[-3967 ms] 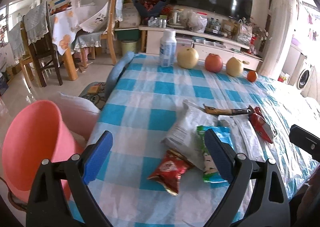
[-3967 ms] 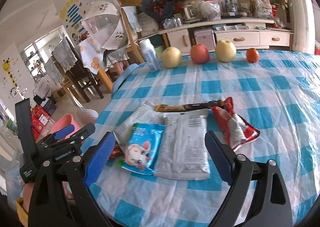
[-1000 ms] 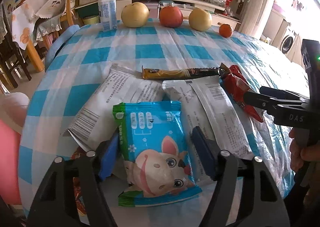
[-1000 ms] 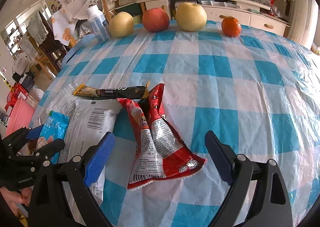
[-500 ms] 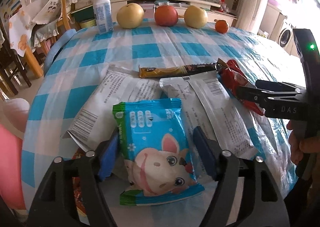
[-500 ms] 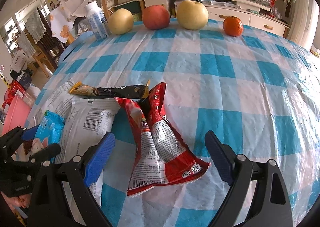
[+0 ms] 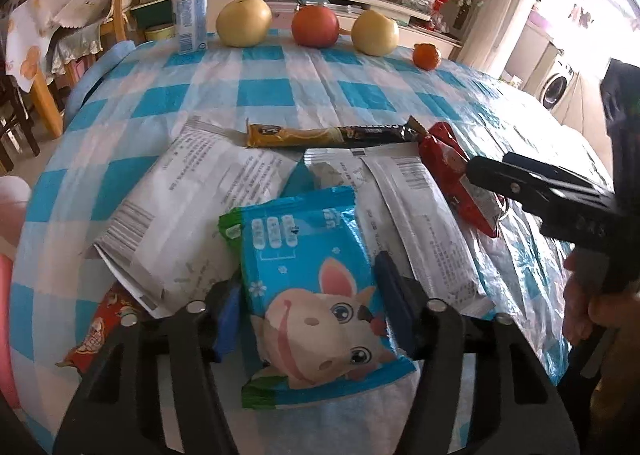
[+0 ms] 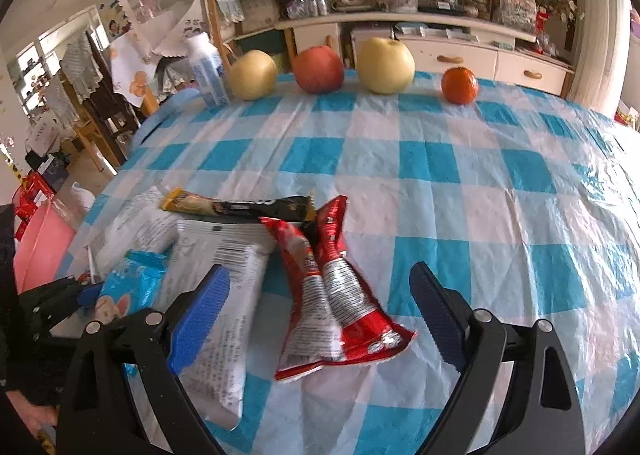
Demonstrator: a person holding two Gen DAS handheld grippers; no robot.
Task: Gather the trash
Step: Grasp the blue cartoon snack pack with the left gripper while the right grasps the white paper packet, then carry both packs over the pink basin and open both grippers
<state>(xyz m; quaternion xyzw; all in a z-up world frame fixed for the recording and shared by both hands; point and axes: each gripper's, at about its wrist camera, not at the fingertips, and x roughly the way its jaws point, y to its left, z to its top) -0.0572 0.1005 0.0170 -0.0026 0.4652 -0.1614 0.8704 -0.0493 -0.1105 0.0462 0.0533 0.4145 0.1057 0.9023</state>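
Note:
A blue snack wrapper with a cartoon animal (image 7: 312, 279) lies on white packets on the checked tablecloth (image 7: 280, 95). My left gripper (image 7: 306, 295) straddles it. Its jaws are closing, and the blue pads (image 7: 228, 315) press on the wrapper's two long sides. In the right wrist view the same wrapper (image 8: 128, 287) shows at the lower left. My right gripper (image 8: 318, 279) stands open just above a crumpled red wrapper (image 8: 332, 295) without touching it. A long gold-and-black stick packet (image 7: 332, 133) lies behind the white packets (image 7: 192, 207).
Along the table's far edge stand a white bottle (image 7: 190, 11), two pears, a red apple (image 7: 314, 27) and a small orange (image 7: 426, 55). A pink bin (image 8: 40, 251) sits on the floor off the table's left edge. A small red wrapper (image 7: 100, 331) lies partly under the white packet.
The left gripper's jaws have come in against the blue wrapper's sides, and the wrapper looks narrower between them. The right gripper has stayed open over the red wrapper.

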